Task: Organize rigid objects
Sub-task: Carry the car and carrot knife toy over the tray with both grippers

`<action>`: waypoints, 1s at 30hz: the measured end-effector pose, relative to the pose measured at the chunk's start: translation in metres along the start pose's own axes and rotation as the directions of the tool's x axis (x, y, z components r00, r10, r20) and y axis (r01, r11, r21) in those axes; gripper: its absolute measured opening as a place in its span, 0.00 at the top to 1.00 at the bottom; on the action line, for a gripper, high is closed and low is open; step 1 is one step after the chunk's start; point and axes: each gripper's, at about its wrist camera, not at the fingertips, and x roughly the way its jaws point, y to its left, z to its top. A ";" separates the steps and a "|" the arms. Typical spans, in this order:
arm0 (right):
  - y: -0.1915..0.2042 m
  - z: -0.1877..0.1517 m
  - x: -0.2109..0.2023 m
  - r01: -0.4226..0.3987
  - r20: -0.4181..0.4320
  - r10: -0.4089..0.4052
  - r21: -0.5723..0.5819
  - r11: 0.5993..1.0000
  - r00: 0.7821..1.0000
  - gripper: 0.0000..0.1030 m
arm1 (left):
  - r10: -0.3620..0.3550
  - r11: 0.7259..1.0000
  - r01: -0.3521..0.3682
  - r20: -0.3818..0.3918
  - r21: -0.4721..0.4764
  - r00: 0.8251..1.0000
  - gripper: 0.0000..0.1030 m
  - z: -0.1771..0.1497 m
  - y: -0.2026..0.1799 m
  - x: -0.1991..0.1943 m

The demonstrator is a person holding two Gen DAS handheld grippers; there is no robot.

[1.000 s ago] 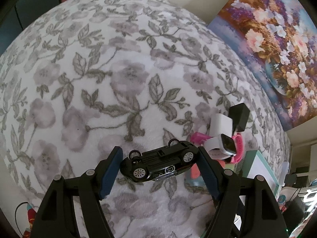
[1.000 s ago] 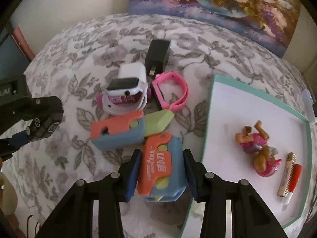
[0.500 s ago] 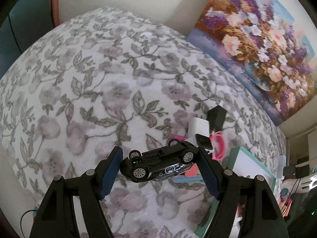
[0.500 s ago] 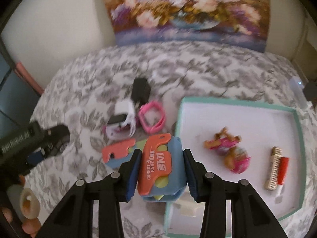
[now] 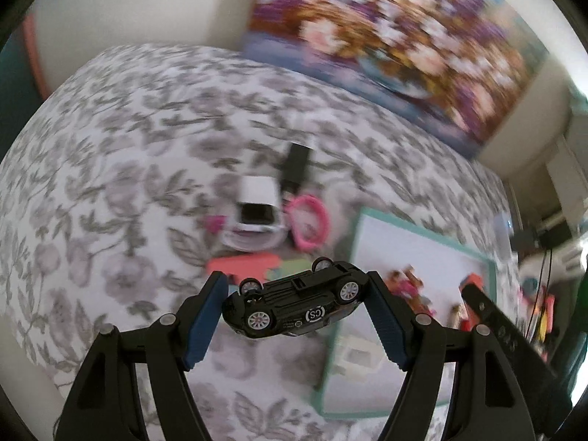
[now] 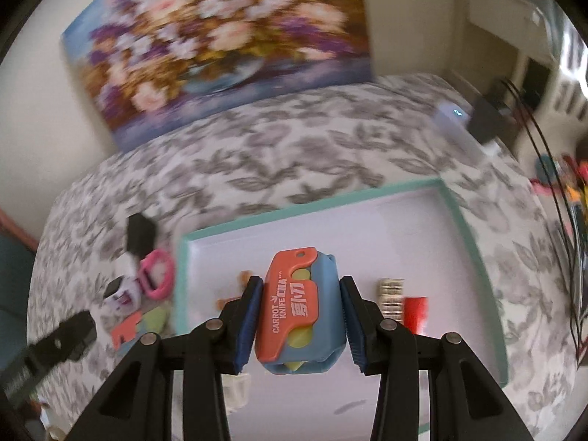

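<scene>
- The left gripper is clenched on a black toy car, which is pinched nose to tail between the blue pads and turned on its side, wheels and underside facing the camera.
- The car is held in the air above the floral cloth, just left of the near-left corner of the teal-rimmed tray.
- The right gripper is closed on an orange-and-blue carrot knife, gripped by its flanks and held above the white floor of the tray.
- Compared with a second ago, both grippers have been raised and swung toward the tray: the car was low over bare cloth and is now at the tray's edge, while the carrot knife was beside the tray on the cloth and is now carried over it.
- Both grasps are unchanged across the frames.
- Inside the tray, a small pink-and-brown figure is seen, largely hidden behind the knife in the right view.
- A silver-and-red stick is lying in the tray just right of the right gripper.
- Left on the cloth beside the tray are a second carrot knife, a white watch, a pink band and a black charger, grouped close together; motion blur softens their details.
</scene>
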 end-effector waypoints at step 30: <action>-0.094 -0.002 0.021 0.166 -0.046 -0.162 0.126 0.978 0.986 0.56 | 0.076 0.935 -0.019 -0.146 0.354 0.986 0.26 -0.056 -0.127 0.052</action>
